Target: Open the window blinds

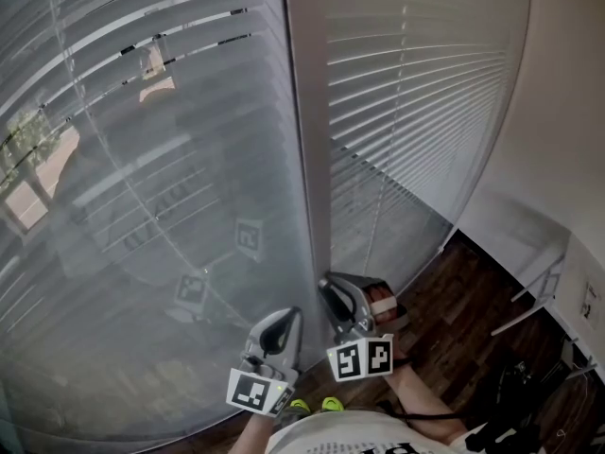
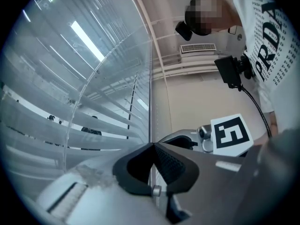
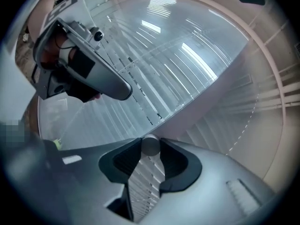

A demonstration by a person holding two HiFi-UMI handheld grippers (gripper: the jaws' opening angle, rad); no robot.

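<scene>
Head view: left tongs and right tongs side by side, close before the blinds, slats spreading above and beyond both. Left gripper view: clenched tip to tip, nothing made out between; blinds ahead and leftward. Right gripper view: grips a round grey rod at the tips; blinds straight ahead, beyond the rod.

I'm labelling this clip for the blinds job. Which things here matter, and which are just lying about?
Belong to the job: blinds; grey rod, gripped by the right tongs; left tongs, shut.
Just lying about: white furniture; black gear; wooden floor.
</scene>
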